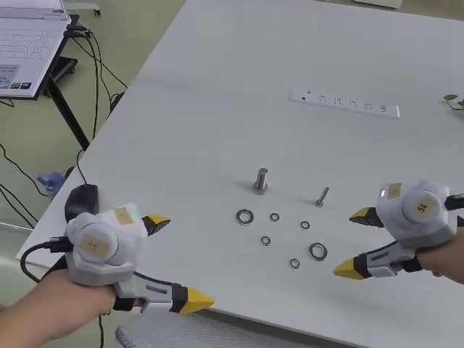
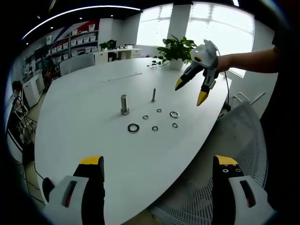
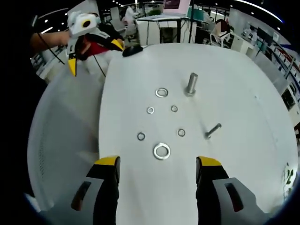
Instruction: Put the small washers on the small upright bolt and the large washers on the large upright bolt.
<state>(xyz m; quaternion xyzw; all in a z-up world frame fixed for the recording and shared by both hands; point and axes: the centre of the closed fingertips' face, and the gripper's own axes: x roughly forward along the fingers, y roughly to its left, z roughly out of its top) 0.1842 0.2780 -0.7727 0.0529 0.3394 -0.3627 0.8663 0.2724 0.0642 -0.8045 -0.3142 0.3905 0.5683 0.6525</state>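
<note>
Left gripper [image 1: 177,259] hangs at the near left edge of the white table [image 1: 217,101], fingers spread wide, nothing between them. Right of it, one large washer [image 1: 245,216] lies flat just in front of the large bolt [image 1: 261,180], which stands upright on its head. Four small washers [image 1: 275,217] lie scattered flat between the two large ones, none touching another. The small bolt [image 1: 322,196] stands right of the large bolt, well apart from it. A second large washer [image 1: 317,251] lies nearer the front edge. Right gripper [image 1: 354,242] hovers just beside it, fingers spread, empty.
</note>
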